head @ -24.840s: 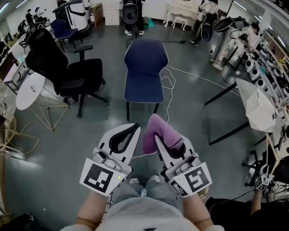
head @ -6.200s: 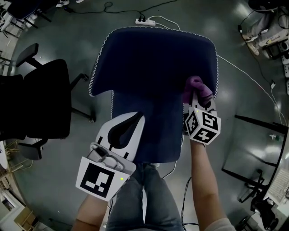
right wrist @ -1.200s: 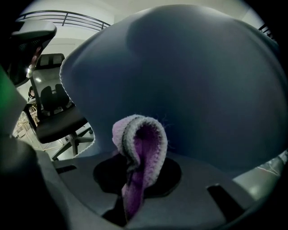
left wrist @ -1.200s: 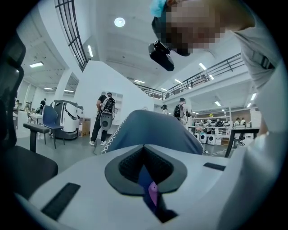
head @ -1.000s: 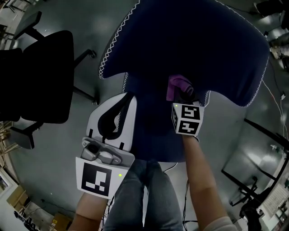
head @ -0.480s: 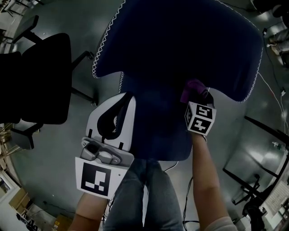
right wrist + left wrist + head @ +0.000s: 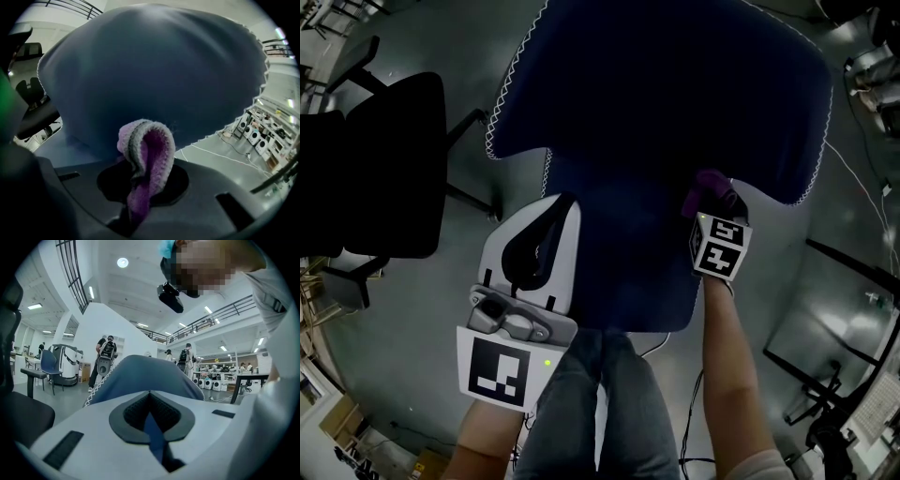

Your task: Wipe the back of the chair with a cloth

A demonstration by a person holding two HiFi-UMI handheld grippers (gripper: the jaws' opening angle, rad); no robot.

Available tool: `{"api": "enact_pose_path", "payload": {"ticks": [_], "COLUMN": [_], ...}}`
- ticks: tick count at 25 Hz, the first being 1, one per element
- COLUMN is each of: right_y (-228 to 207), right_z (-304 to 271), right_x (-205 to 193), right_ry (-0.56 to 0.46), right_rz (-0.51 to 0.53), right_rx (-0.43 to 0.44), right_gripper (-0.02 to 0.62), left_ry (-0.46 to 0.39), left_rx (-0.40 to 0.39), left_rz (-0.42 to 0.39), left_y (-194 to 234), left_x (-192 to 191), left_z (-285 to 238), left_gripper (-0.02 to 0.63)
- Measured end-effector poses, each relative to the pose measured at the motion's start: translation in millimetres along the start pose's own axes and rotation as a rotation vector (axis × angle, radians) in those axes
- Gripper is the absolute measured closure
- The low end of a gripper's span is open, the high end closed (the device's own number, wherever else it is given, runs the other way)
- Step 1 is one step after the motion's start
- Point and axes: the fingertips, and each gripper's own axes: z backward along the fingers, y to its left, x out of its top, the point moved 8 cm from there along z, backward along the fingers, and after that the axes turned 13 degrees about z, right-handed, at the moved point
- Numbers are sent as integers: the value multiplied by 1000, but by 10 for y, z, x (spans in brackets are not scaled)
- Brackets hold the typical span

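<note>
Purple looped cloth (image 7: 147,154), fuzzy and folded into an arch, is pinched in the right gripper (image 7: 710,199) against the smooth navy chair back (image 7: 675,84), whose edge carries white zigzag stitching. The left gripper (image 7: 558,211), white plastic, has its jaws pressed together on nothing.

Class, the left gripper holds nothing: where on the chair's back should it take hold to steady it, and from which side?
Probably the backrest at its stitched left edge, approached from the left. It flares outward as a narrow rim, lies nearest the left gripper, and sits clear of the cloth at the lower right.
</note>
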Motion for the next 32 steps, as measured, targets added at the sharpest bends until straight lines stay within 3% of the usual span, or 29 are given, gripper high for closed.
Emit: {"api": "enact_pose_path", "payload": {"ticks": [7, 14, 32], "right_y": [97, 127, -90], "right_z": [249, 740, 2598], "right_x": [108, 460, 1591], "right_ry": [-52, -153, -449], "right_rz": [-22, -80, -113], "right_rx": [39, 80, 217], "right_gripper": [538, 540, 540], "left_ry": [14, 19, -54], "left_rx": [-22, -52, -127], "left_rz": [-2, 6, -58], "left_y": [-88, -231, -1000], "left_x": [12, 221, 1298], "left_z": [-3, 5, 286], "left_gripper": [594, 594, 594]}}
